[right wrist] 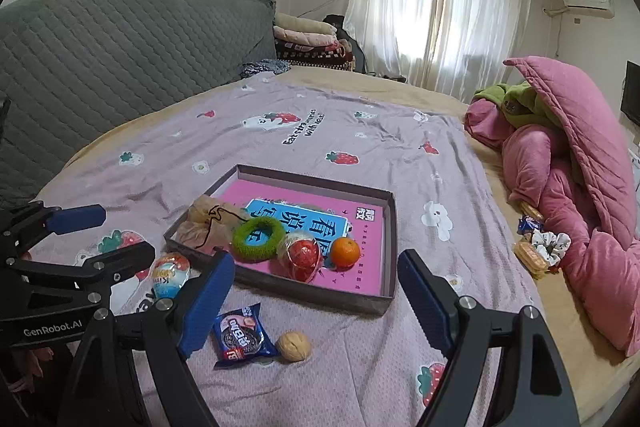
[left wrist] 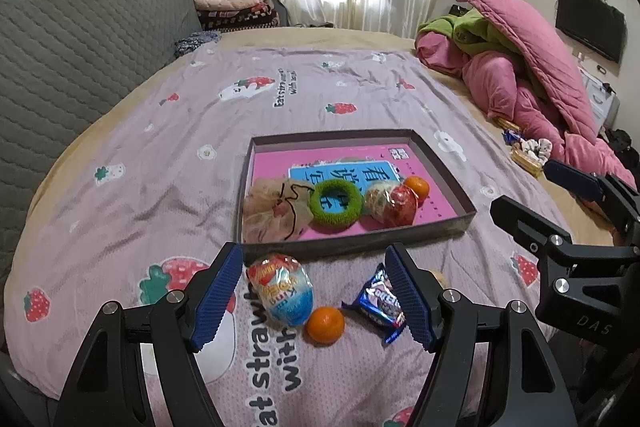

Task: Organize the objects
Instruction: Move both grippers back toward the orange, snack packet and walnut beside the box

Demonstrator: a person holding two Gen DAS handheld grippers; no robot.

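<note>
Left gripper [left wrist: 316,291]: blue-padded jaws stand wide apart over the bedspread, nothing pressed between them; the egg, the loose orange and the cookie packet lie in the gap below.
Wrapped chocolate egg [left wrist: 282,293]: on the lilac strawberry blanket [left wrist: 160,155], just outside the tray's near wall, close to the left pad.
Loose orange [left wrist: 325,324]: on the blanket between the egg and the cookie packet, near both.
Cookie packet [right wrist: 243,335]: blue wrapper, flat on the blanket in front of the tray, just beside the walnut.
Walnut [right wrist: 294,345]: on the blanket, right of the packet, outside the tray.
Tray [right wrist: 390,247]: shallow dark box with a pink printed sheet inside, in the middle of the bed.
Tray contents: beige mesh pouch [right wrist: 208,225] at the left corner, then green ring [right wrist: 258,238], red wrapped ball [right wrist: 302,255], second orange [right wrist: 345,251].
Right gripper [right wrist: 316,291]: jaws spread well apart, gripping nothing; it hangs above the packet and walnut.
Far right: pink quilt [right wrist: 568,187] heaped at the bed's edge, small snacks and a scrunchie [right wrist: 554,243] beside it.
</note>
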